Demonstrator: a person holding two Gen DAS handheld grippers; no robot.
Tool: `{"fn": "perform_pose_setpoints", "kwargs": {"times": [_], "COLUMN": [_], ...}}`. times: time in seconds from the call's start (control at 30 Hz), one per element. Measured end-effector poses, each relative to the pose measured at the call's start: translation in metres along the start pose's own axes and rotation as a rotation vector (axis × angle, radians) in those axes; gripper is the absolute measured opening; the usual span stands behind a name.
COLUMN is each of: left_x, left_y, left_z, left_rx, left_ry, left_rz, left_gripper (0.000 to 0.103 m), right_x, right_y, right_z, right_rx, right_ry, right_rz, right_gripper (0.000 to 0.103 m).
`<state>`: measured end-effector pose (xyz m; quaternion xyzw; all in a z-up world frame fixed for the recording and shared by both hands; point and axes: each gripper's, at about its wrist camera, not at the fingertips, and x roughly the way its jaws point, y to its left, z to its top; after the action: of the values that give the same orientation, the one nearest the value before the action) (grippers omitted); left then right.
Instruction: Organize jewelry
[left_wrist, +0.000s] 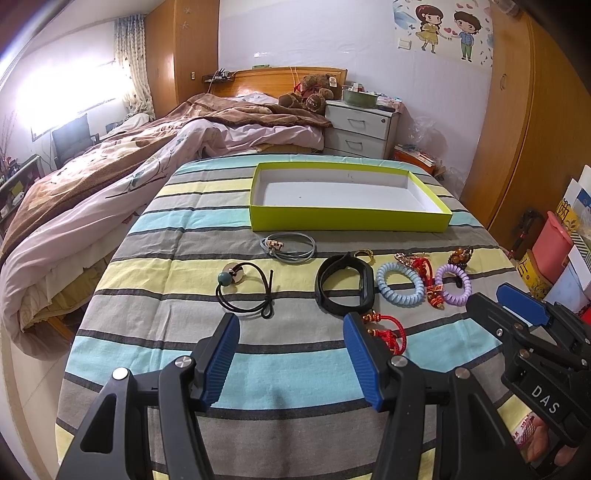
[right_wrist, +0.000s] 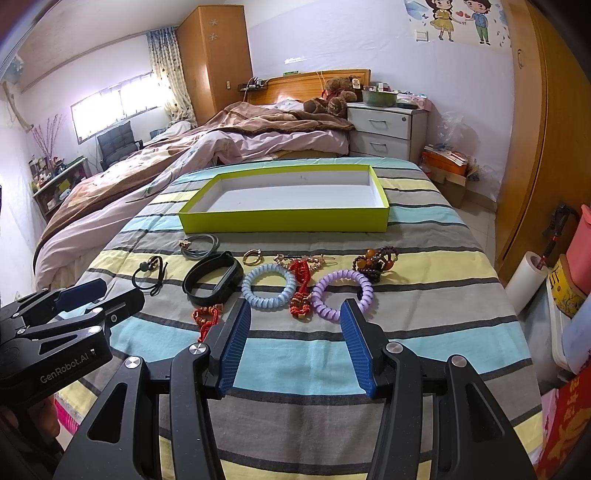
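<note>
A shallow yellow-green box (left_wrist: 347, 218) (right_wrist: 284, 221) with a white, empty inside lies at the far side of the striped cloth. In front of it lie a grey cord bracelet (left_wrist: 290, 248), a black hair tie with a green bead (left_wrist: 245, 286), a black wristband (left_wrist: 345, 284) (right_wrist: 211, 277), a blue coil tie (left_wrist: 399, 285) (right_wrist: 269, 286), a purple coil tie (left_wrist: 453, 284) (right_wrist: 341, 291), red knotted charms (left_wrist: 391, 332) (right_wrist: 301, 291), a gold ring (right_wrist: 252, 256) and a brown bead bracelet (right_wrist: 376, 263). My left gripper (left_wrist: 290, 321) is open and empty just before the black tie and wristband. My right gripper (right_wrist: 295, 308) is open and empty before the coil ties.
A bed with rumpled covers (left_wrist: 122, 173) adjoins the table on the left. A white nightstand (left_wrist: 360, 129) stands behind. Boxes and a pink container (left_wrist: 554, 247) crowd the right edge, beside a wooden wardrobe (left_wrist: 532, 122). A paper roll (right_wrist: 526, 280) stands at the right.
</note>
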<state>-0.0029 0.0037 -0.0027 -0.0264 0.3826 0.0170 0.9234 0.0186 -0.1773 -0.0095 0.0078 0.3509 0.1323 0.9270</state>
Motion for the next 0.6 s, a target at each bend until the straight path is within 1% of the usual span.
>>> {"fn": "perform_pose_setpoints", "kwargs": {"times": [0.1,0.17,0.2,0.27,0.43,0.5,0.6], "left_x": [0.002,0.002,0.002,0.004,0.01,0.015,0.02], "left_y": [0.001,0.003,0.006,0.014,0.046,0.055,0.067], "left_z": [0.0,0.0,0.0,0.002,0.005,0.006,0.005], "left_rx": [-0.002,-0.002,-0.002,-0.007,-0.078,-0.089,-0.104], "left_ry": [0.006,0.009,0.01,0.019,0.049,0.078,0.101], "left_rz": [-0.005,-0.034,-0.056,-0.067,-0.09,-0.099,-0.121], "left_gripper": [0.058,0.058,0.058,0.058,0.058,0.058,0.058], "right_x": [0.0,0.001,0.002,0.004,0.021,0.028,0.044], "right_y": [0.001,0.002,0.004,0.009,0.029,0.034,0.042], "right_z": [0.0,0.0,0.001,0.001,0.0,0.0,0.0], "right_rx": [-0.001,-0.001,-0.002,-0.019,-0.055,-0.071,-0.082], "right_ry": [0.001,0.004,0.003,0.004,0.06,0.081,0.142], "right_rz": [0.0,0.011,0.027,0.064,0.161,0.184,0.225], "right_gripper": [0.051,0.051,0.051,0.051,0.051,0.051,0.051]}}
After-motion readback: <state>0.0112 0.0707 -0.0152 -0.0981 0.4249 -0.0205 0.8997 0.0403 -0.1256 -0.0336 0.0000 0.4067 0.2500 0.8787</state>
